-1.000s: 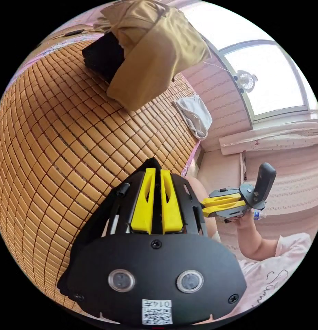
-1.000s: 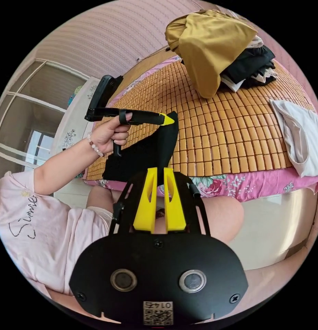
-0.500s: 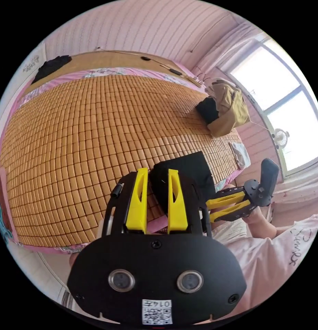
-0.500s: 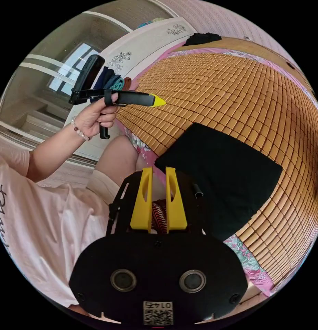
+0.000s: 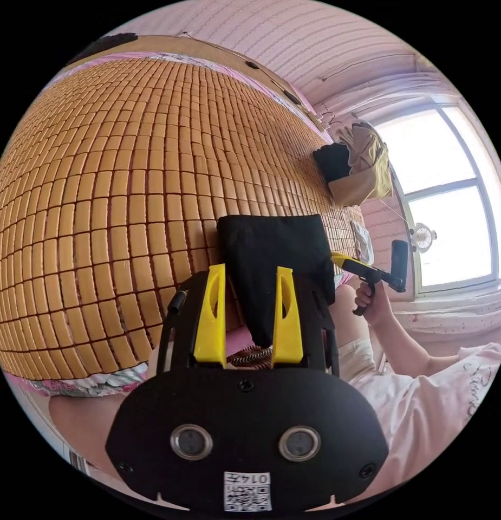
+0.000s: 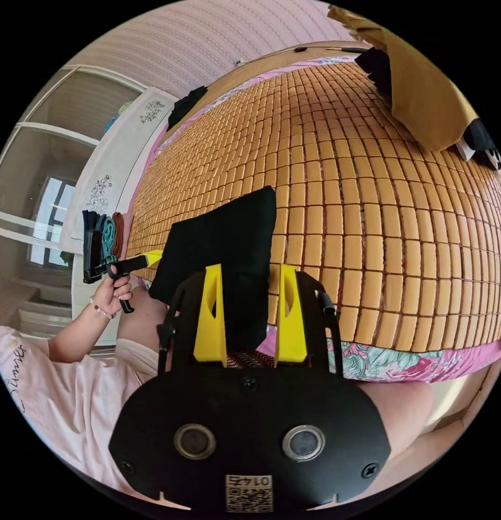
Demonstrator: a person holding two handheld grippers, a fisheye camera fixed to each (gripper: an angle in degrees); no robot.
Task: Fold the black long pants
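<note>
Folded black pants (image 5: 272,254): near edge hidden.

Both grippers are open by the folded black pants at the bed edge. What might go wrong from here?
The folded black pants lie at the edge of the bamboo mat, one corner overhanging; a nudge from the open left gripper or right gripper might slide them off. Gripping one layer may undo the fold.
</note>
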